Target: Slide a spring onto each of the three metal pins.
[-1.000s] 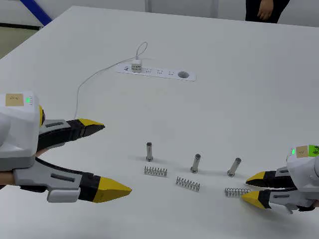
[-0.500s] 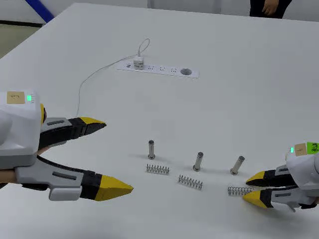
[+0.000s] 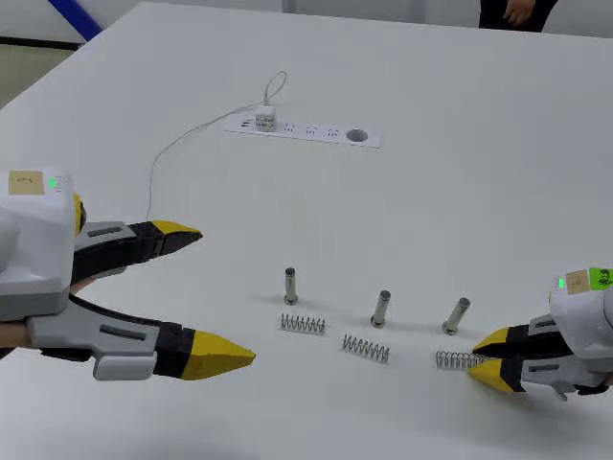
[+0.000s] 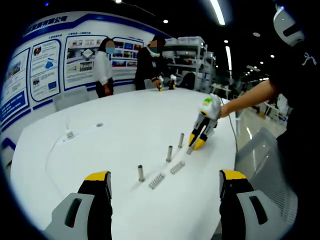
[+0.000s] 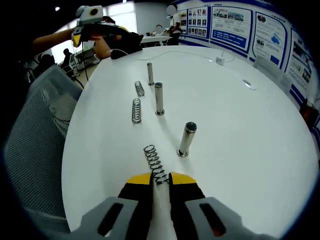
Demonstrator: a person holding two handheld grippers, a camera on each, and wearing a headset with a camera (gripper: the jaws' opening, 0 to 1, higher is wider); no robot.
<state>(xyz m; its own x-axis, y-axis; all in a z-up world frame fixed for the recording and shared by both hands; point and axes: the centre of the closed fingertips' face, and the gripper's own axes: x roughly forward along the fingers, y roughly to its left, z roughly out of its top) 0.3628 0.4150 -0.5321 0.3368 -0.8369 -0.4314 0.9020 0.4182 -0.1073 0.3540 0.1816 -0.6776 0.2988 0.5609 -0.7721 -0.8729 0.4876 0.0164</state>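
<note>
Three metal pins stand upright in a row: left pin [image 3: 290, 285], middle pin [image 3: 381, 308], right pin [image 3: 456, 315]. A spring lies in front of each: left spring [image 3: 303, 324], middle spring [image 3: 366, 348], right spring [image 3: 452, 359]. My right gripper [image 3: 482, 359] rests low on the table, shut on the near end of the right spring [image 5: 154, 161], beside the nearest pin [image 5: 187, 138]. My left gripper [image 3: 218, 295] hovers well left of the pins, wide open and empty. Its view looks along the row of pins [image 4: 169, 153] to the right gripper [image 4: 196, 143].
A white power strip [image 3: 305, 132] with a plugged-in charger and a cable lies at the back of the white table [image 3: 460, 192]. A mesh chair [image 5: 35, 135] stands by the table's edge. People stand at the far side [image 4: 105, 67].
The right gripper's jaws have shut on the end of the right spring, which they straddled open before. The left gripper has barely moved.
</note>
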